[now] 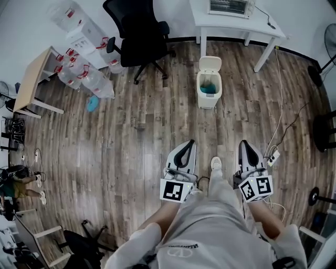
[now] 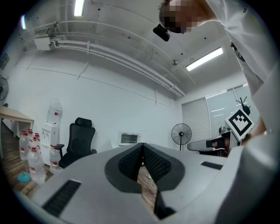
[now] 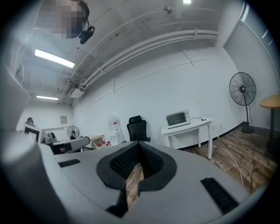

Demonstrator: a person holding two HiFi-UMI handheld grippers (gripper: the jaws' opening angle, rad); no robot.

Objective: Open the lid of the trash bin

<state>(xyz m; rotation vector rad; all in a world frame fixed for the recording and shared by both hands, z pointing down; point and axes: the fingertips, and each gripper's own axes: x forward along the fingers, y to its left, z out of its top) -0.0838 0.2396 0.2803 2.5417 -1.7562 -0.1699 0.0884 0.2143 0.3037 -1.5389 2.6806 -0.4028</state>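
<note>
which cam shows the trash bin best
The head view. It shows the whole trash bin from above, standing near the white table, with its lid raised. The left gripper view and the right gripper view do not show the bin at all.

A white table (image 1: 231, 24) stood against the wall, an oven (image 1: 229, 6) on top of it. Left of the table stood a black chair (image 1: 137, 37), and farther left lay bottles (image 1: 79, 73).
</note>
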